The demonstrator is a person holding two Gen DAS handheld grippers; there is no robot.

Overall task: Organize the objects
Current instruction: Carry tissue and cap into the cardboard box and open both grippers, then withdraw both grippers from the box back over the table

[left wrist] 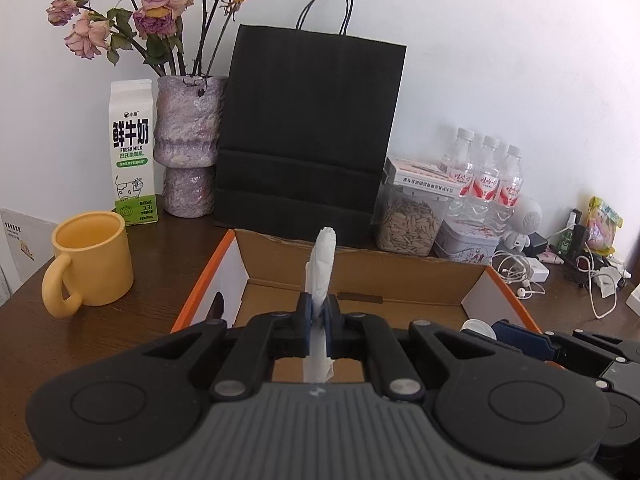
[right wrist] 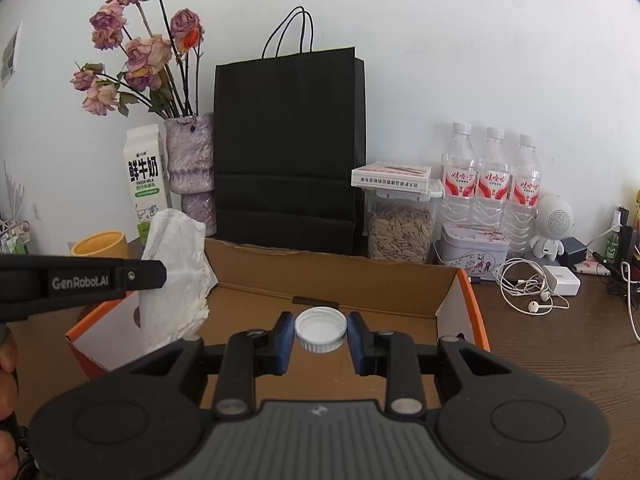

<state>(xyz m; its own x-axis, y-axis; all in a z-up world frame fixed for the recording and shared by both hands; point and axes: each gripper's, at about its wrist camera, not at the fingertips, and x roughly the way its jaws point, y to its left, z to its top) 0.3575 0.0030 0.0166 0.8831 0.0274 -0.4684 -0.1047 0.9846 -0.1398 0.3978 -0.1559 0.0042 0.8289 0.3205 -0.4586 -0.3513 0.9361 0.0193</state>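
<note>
Already the tissue (left wrist: 322,268) and the white cap (right wrist: 321,328) were squeezed tight in the left fingers (left wrist: 305,312) and right fingers (right wrist: 285,334), held right above the open box (right wrist: 332,276).

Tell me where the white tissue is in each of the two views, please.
Left wrist view: tissue at centre, edge-on, pinched in the left tongs.
Right wrist view: tissue at left of centre, broadside, hanging over the cardboard box's left edge.
Shared landmark: black paper bag behind the box.
</note>
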